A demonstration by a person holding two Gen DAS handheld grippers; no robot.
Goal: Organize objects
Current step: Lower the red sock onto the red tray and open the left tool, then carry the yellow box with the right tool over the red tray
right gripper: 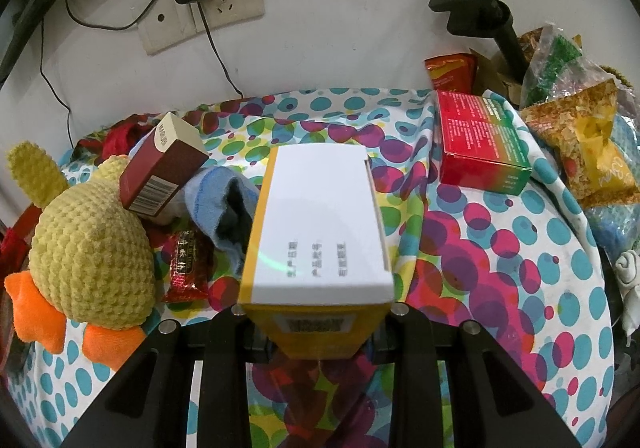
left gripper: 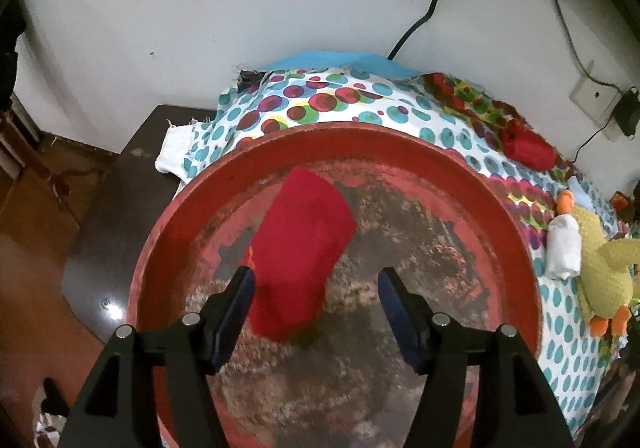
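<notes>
In the left wrist view, a big round red basin (left gripper: 516,248) with a worn, mottled bottom stands on the dotted cloth (left gripper: 320,100). A flat red packet (left gripper: 304,244) lies inside it, left of centre. My left gripper (left gripper: 316,280) hangs above the basin, open wide, with nothing touching its fingers. In the right wrist view, my right gripper (right gripper: 316,326) is shut on the near end of a white box with yellow edges (right gripper: 320,220), held above the cloth. The box hides its fingertips.
On the cloth (right gripper: 500,248) lie a yellow plush duck (right gripper: 92,260), a maroon box (right gripper: 160,168), a blue sock (right gripper: 216,200), a red wrapper (right gripper: 186,268), a red-green box (right gripper: 480,140) and snack bags (right gripper: 584,136). A black stand (right gripper: 480,4) and wall sockets (right gripper: 204,16) are behind.
</notes>
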